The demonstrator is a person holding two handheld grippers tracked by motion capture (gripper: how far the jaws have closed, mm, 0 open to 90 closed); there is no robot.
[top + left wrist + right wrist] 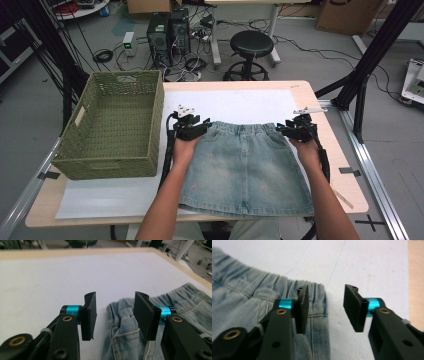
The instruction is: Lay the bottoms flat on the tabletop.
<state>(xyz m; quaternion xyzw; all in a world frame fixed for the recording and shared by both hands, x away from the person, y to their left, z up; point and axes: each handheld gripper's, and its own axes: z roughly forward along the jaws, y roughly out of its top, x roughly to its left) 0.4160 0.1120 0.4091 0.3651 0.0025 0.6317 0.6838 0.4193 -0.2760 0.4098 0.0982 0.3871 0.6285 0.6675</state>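
A light blue denim skirt lies flat on the white sheet, waistband toward the far side. My left gripper rests at the waistband's left corner, held by a hand. In the left gripper view its jaws stand apart over the bunched corner of the skirt, and the pads do not press on it. My right gripper sits at the waistband's right corner. In the right gripper view it is open, with the skirt's edge lying below the gap beside the left jaw.
A green woven basket stands on the left part of the table, close to my left gripper. The wooden table edge runs just right of my right hand. A black stool and computer towers stand on the floor beyond.
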